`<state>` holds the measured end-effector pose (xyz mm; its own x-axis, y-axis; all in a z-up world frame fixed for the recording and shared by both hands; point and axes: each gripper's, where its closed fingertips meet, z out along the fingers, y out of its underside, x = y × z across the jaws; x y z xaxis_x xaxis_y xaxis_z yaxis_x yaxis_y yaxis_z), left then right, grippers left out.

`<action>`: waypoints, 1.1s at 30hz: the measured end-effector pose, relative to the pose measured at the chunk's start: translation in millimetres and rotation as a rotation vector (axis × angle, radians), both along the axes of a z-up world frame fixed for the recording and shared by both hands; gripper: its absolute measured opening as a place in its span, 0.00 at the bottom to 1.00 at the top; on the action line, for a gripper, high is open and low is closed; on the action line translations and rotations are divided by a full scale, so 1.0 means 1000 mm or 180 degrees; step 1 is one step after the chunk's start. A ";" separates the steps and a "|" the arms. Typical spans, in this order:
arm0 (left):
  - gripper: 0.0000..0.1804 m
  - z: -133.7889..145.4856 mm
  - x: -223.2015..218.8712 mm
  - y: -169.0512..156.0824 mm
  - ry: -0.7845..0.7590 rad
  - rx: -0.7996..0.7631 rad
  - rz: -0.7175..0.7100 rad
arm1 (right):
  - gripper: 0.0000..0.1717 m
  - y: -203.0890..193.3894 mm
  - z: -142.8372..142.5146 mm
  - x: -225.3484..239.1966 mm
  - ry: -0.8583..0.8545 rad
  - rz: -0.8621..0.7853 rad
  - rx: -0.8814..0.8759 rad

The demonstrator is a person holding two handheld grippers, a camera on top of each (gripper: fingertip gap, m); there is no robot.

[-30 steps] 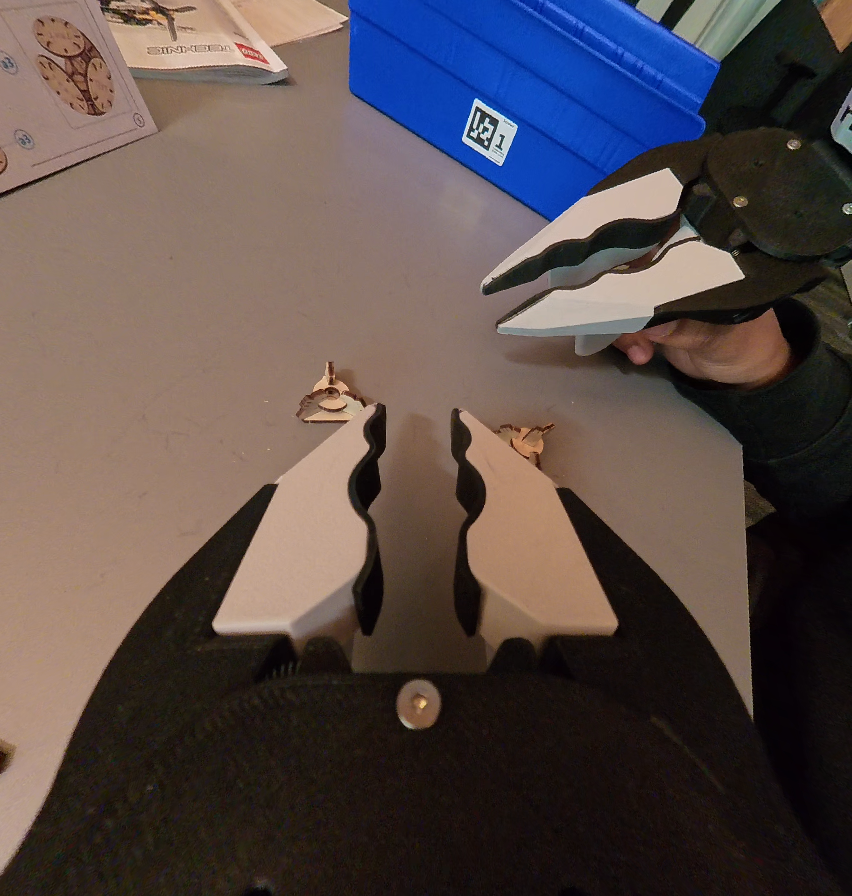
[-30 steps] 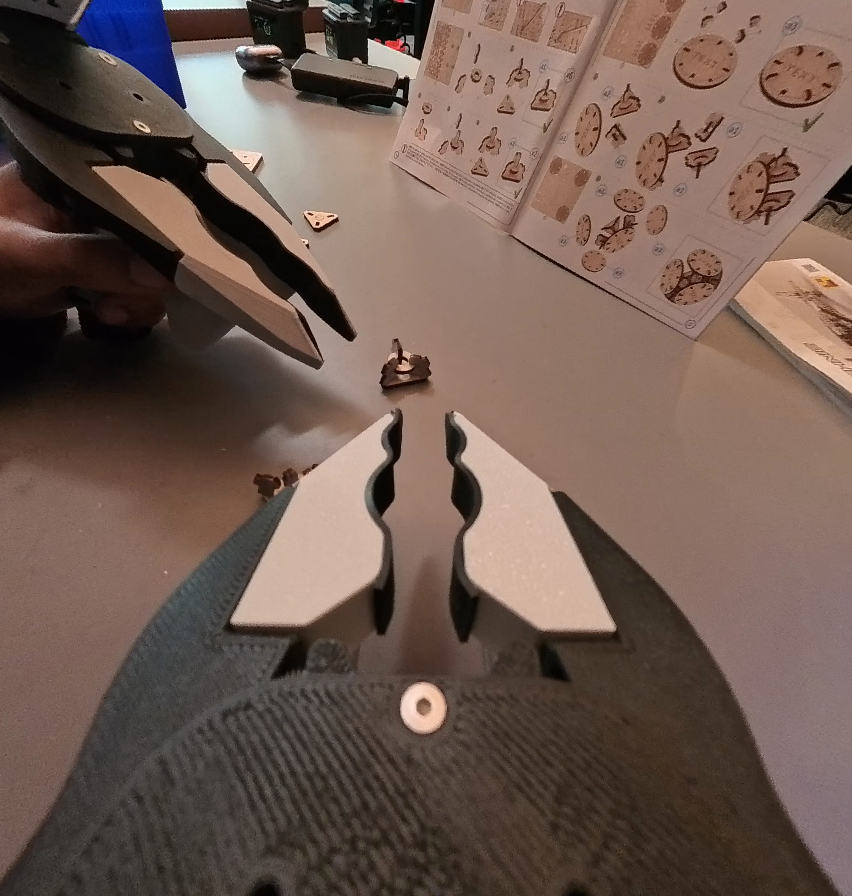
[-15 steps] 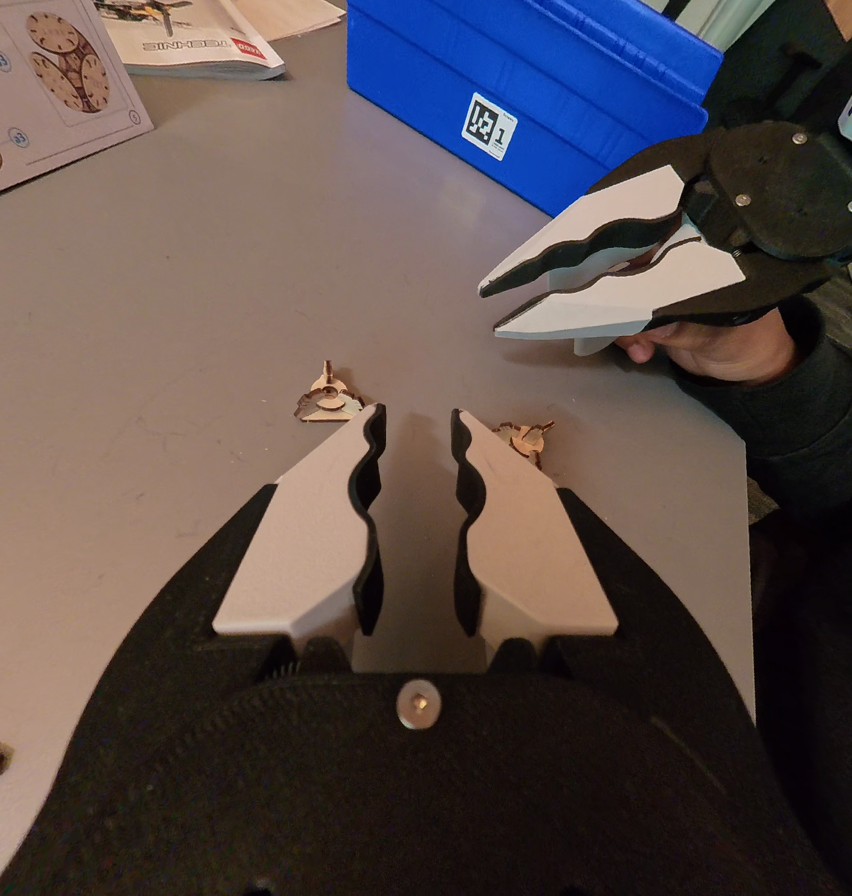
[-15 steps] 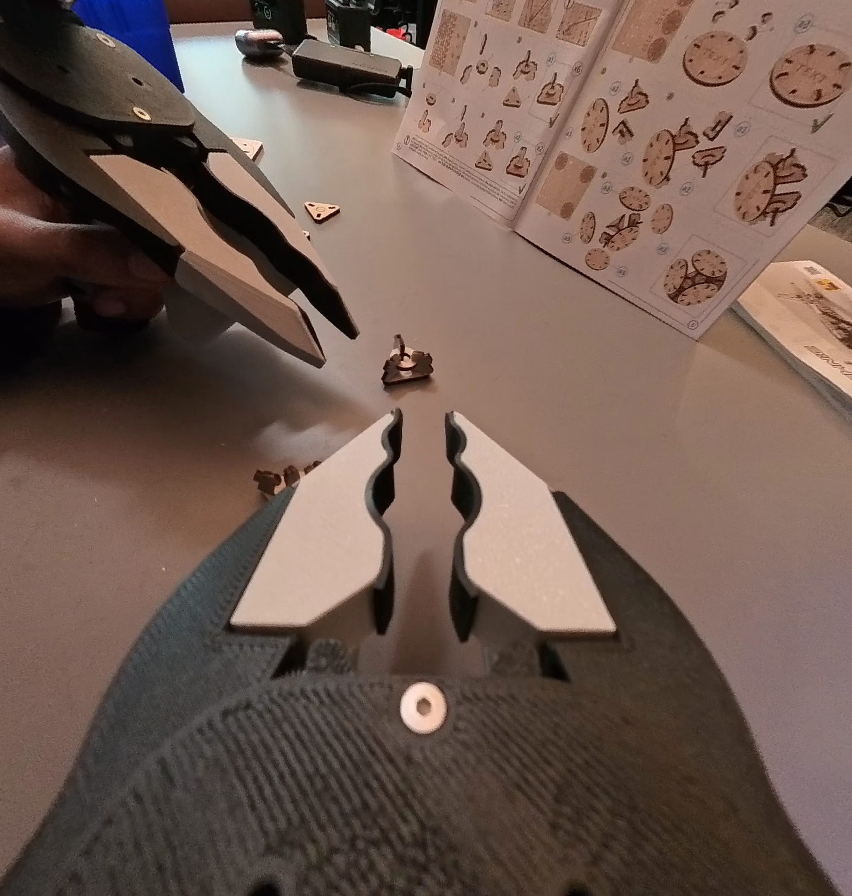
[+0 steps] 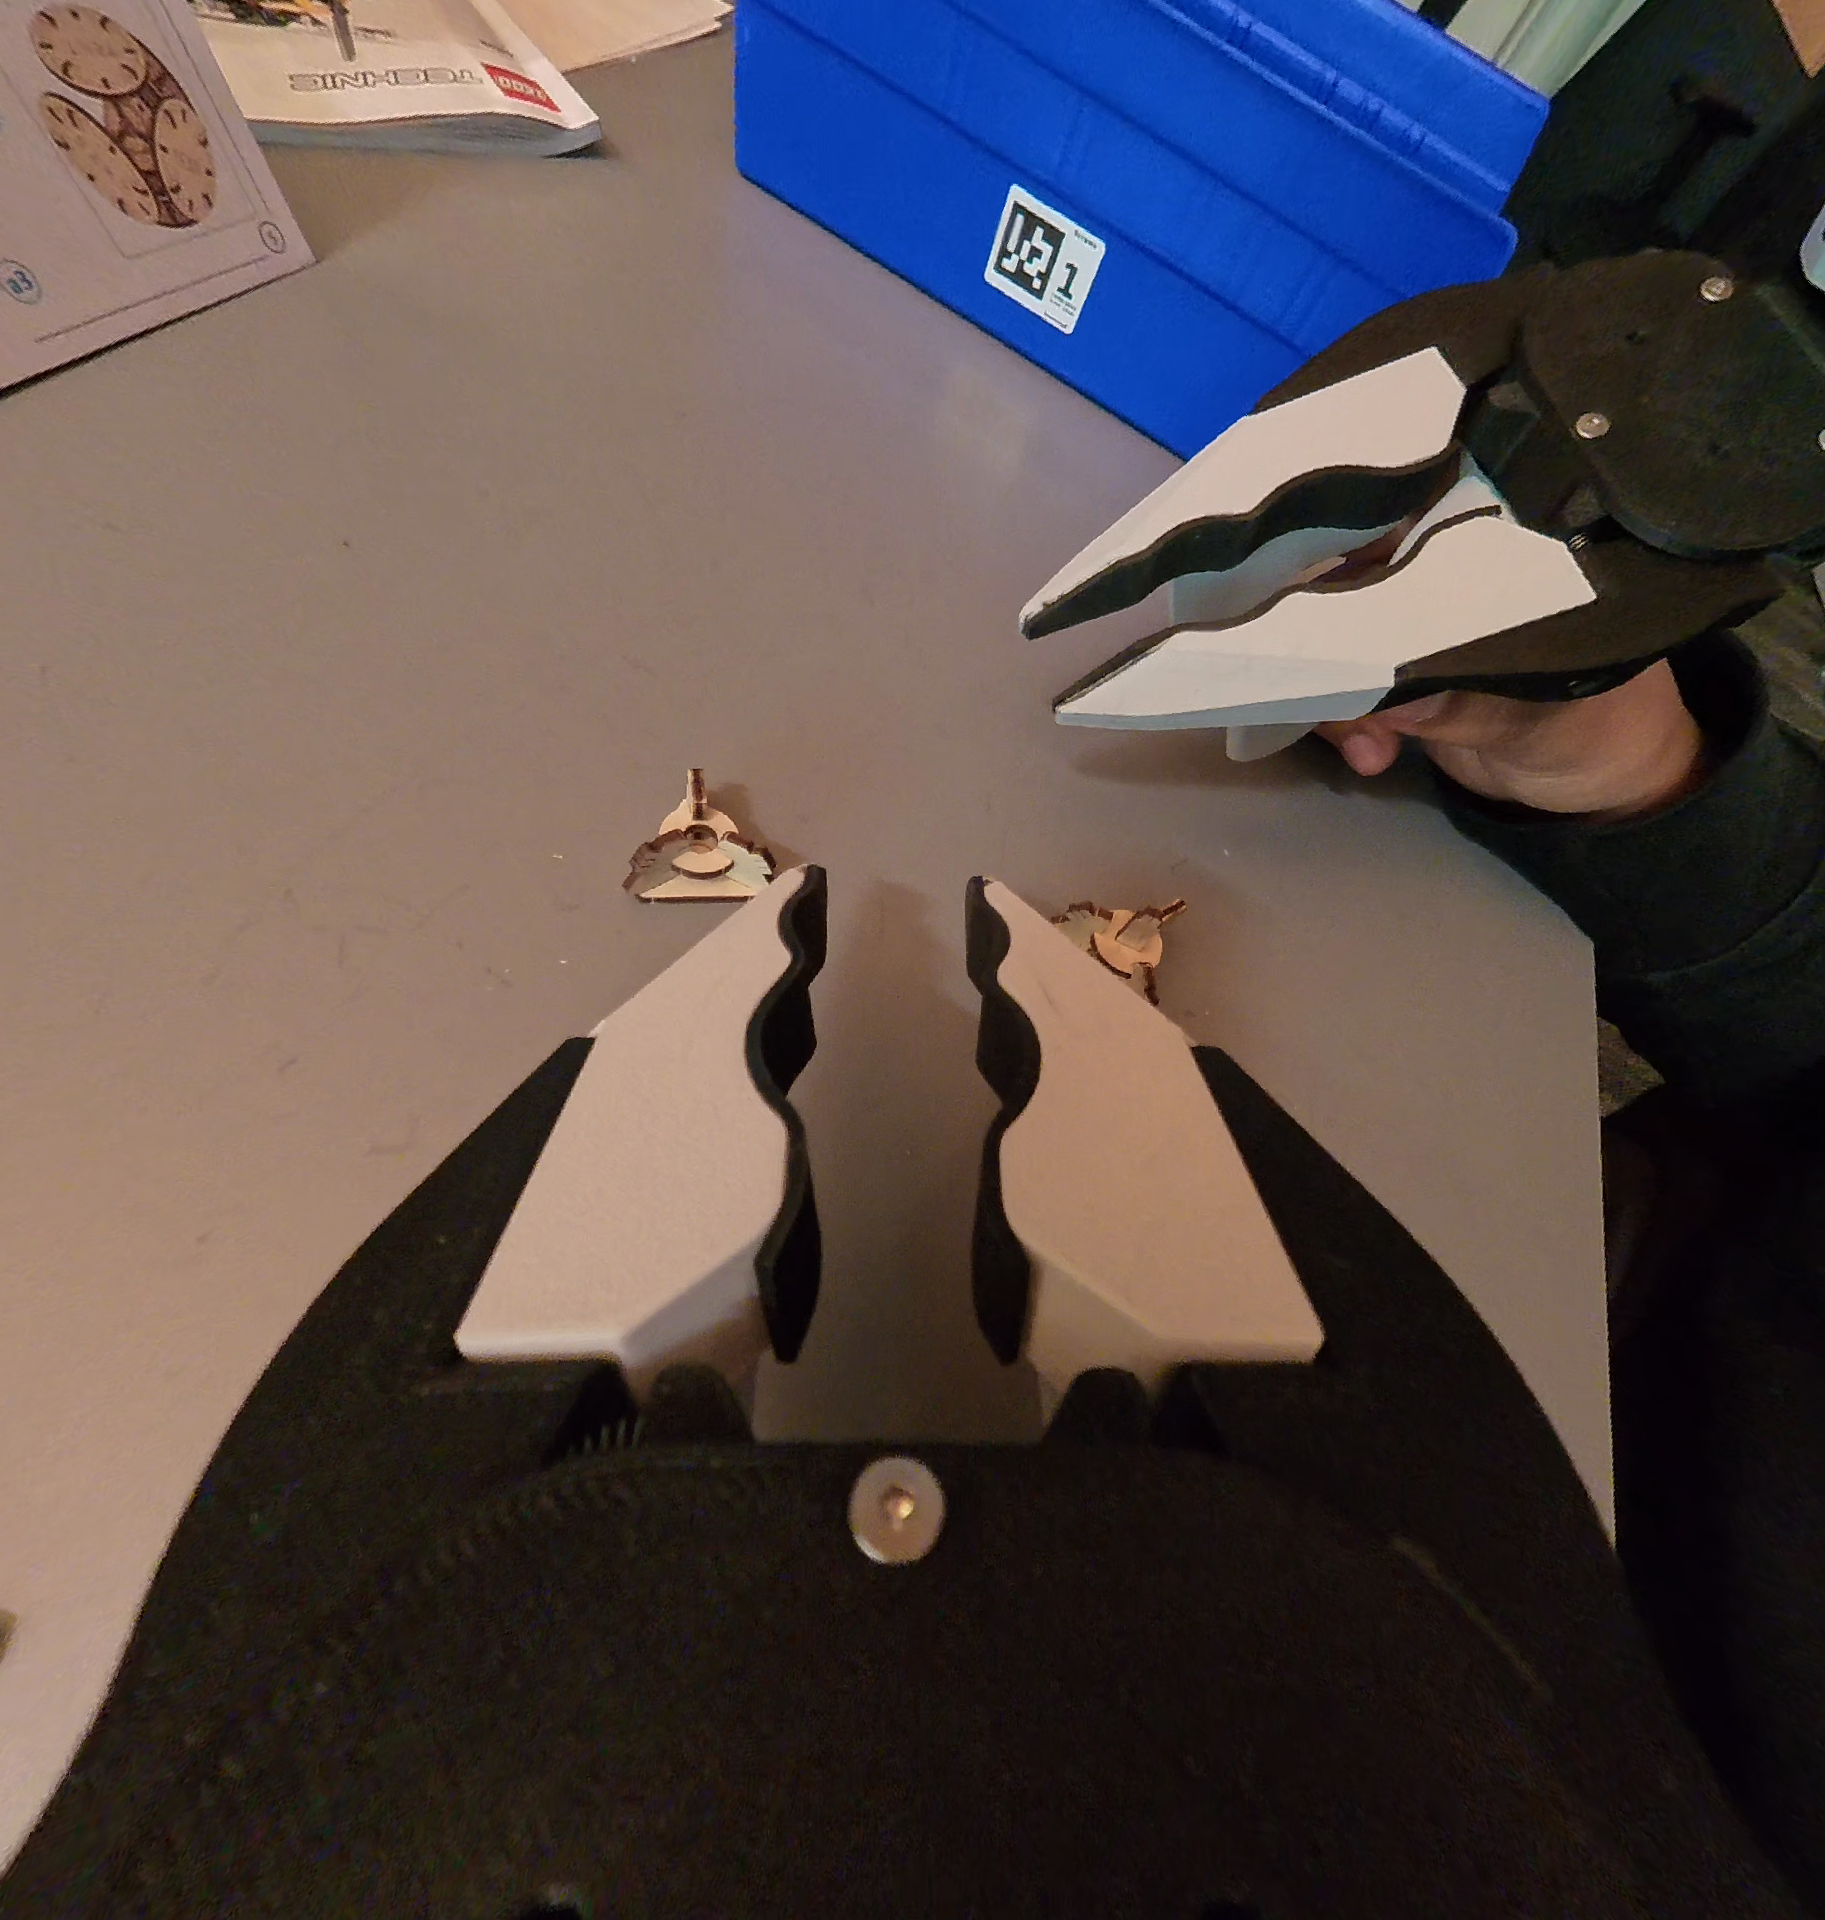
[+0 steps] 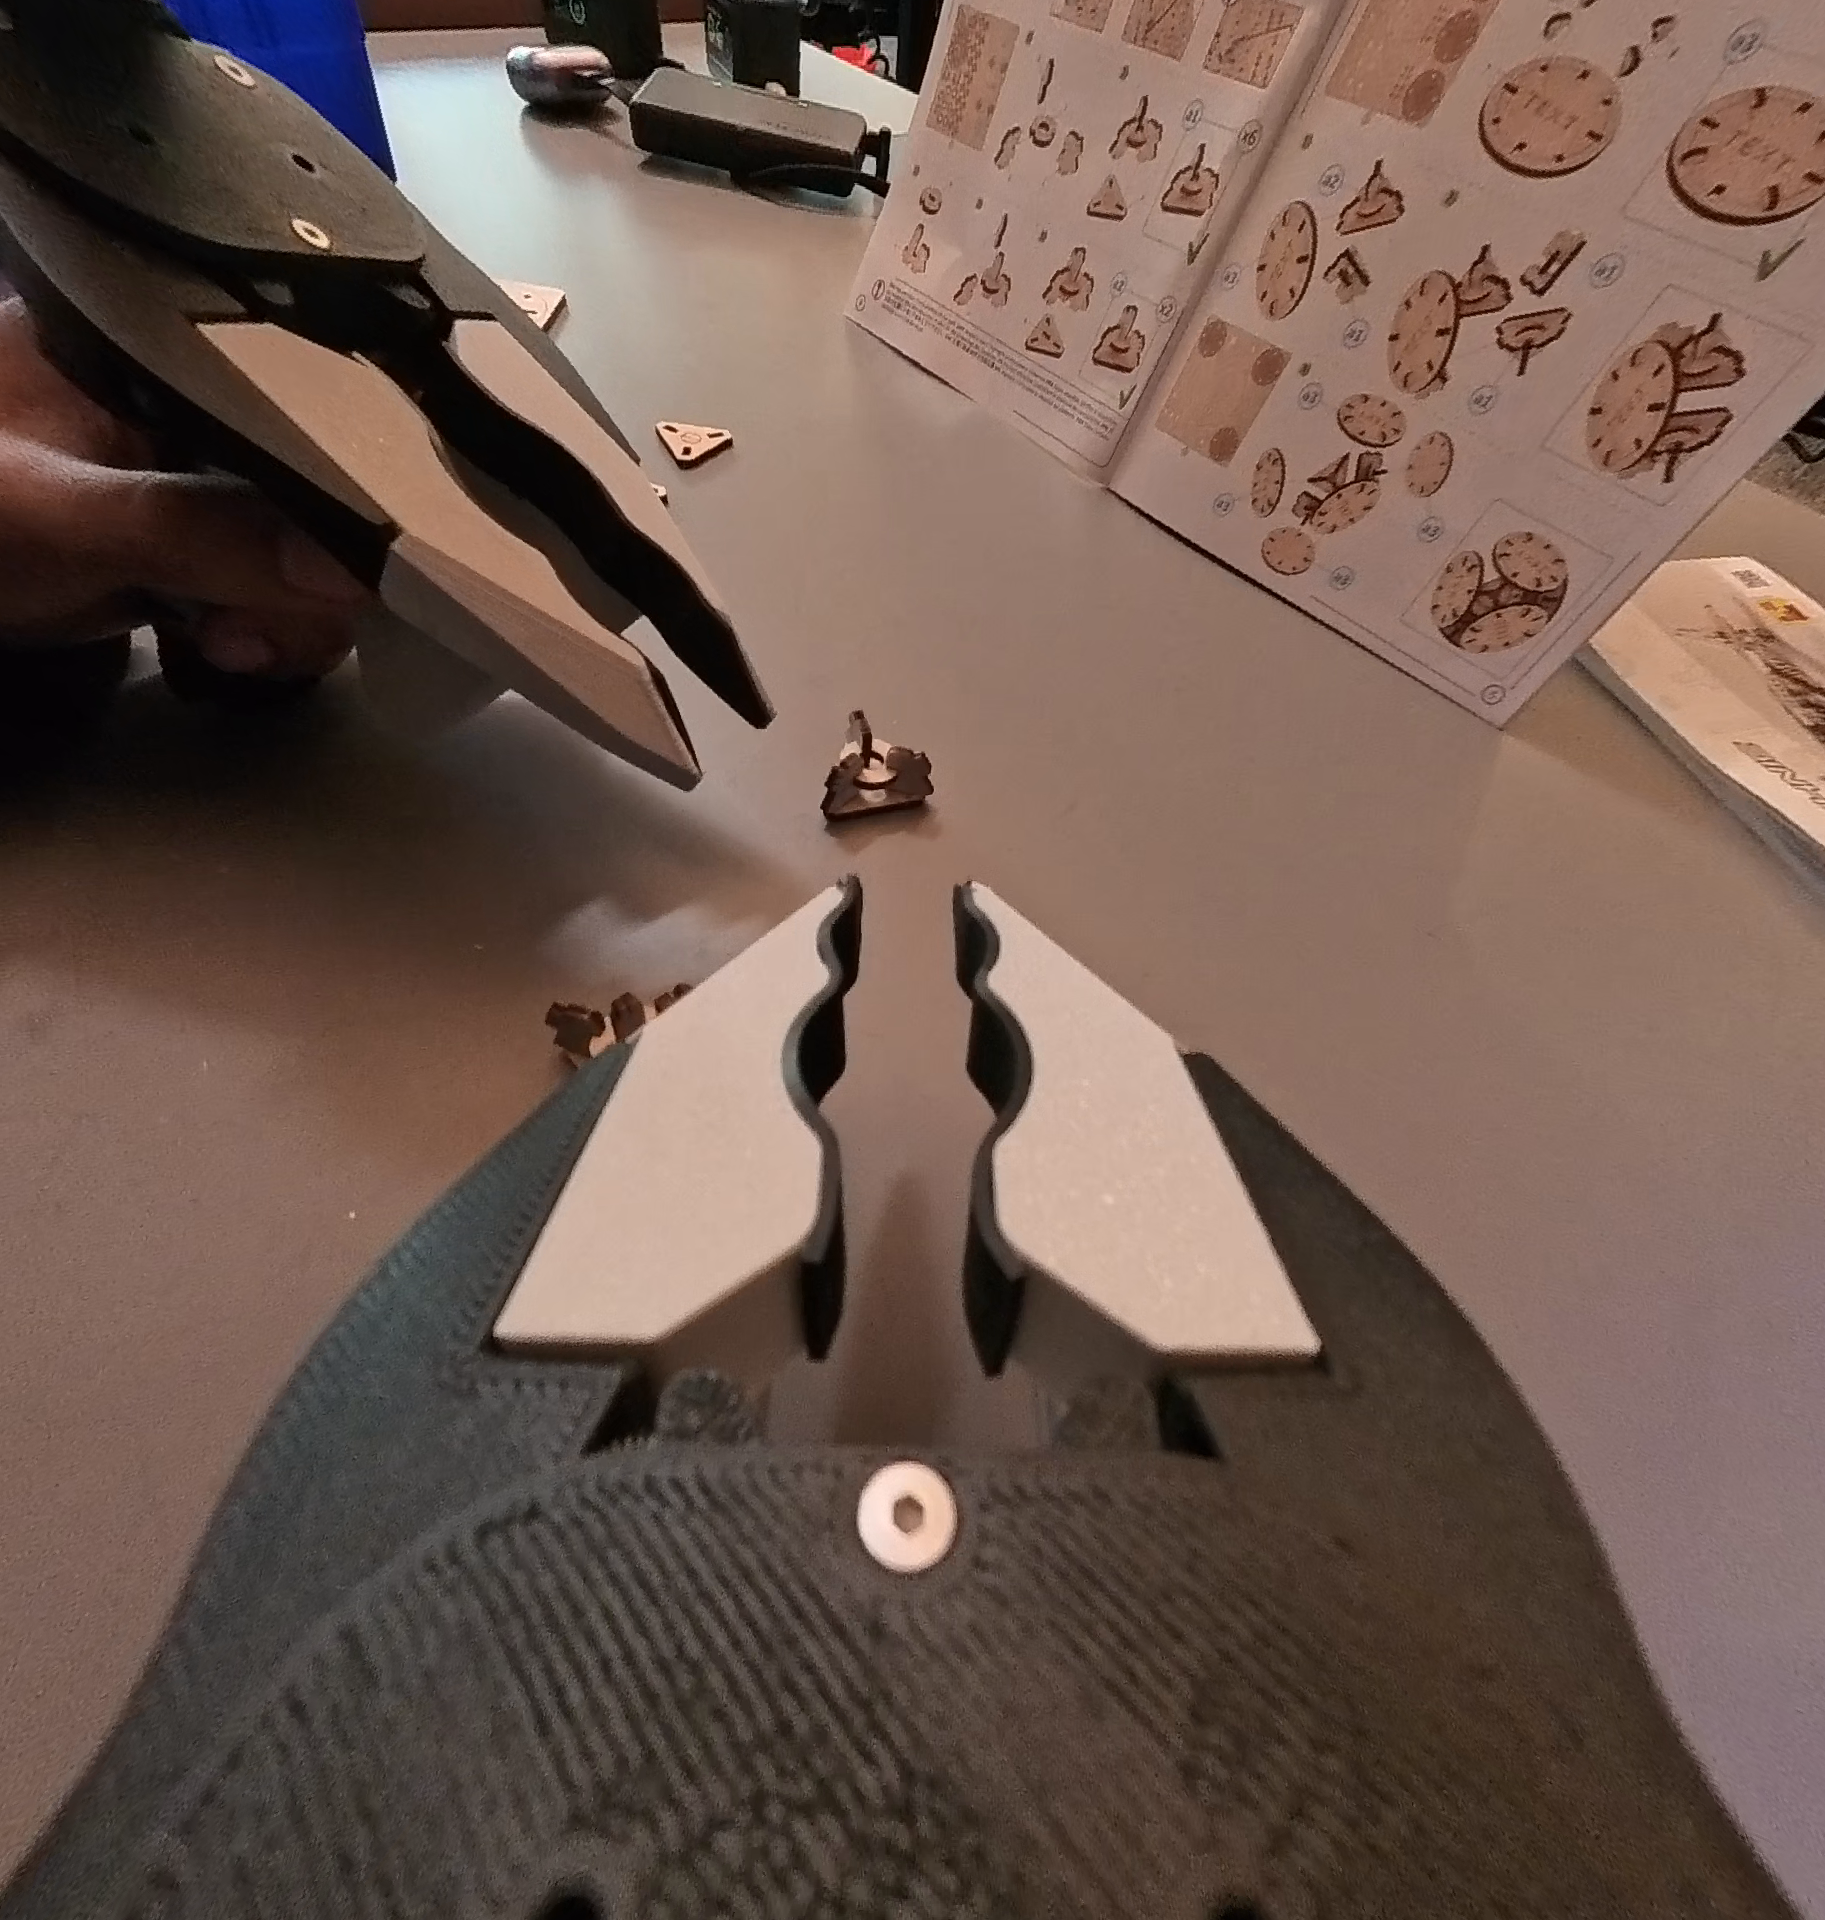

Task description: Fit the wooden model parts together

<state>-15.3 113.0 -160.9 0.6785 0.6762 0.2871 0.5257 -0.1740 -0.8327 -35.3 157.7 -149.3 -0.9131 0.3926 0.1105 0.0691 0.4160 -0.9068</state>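
Above the grey table (image 5: 368, 623), both tongs (image 5: 895, 891) (image 6: 906, 896) slightly apart and bare, wooden pieces (image 5: 698, 857) (image 5: 1121, 935) nearby.

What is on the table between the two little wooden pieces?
Only the left tool's open tips over bare grey table; the left wrist view shows the triangular wooden piece left, the tipped wooden piece right.

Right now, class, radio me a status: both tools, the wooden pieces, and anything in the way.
Left tool open, empty. Right tool open, empty. Triangular wooden piece on table ahead of both; second wooden piece beside left tool. Nothing between.
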 end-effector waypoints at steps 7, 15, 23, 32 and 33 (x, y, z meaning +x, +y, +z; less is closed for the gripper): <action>0.13 0.001 0.001 0.002 0.0024 -0.0002 -0.0019 | 0.10 -0.001 -0.002 0.000 0.0020 -0.0008 0.0055; 0.13 0.001 0.000 0.001 0.0052 -0.0028 -0.0004 | 0.10 -0.001 -0.002 0.000 0.0033 -0.0013 0.0066; 0.13 0.001 -0.001 -0.001 0.0100 -0.0061 0.0031 | 0.10 0.000 0.000 0.000 0.0048 -0.0016 0.0020; 0.16 -0.004 -0.012 -0.011 0.0005 -0.0238 0.0173 | 0.10 0.000 0.003 0.000 0.0074 -0.0022 -0.0029; 0.18 0.000 -0.018 -0.015 0.0004 -0.0331 0.0202 | 0.10 0.001 0.003 0.000 0.0075 -0.0025 -0.0035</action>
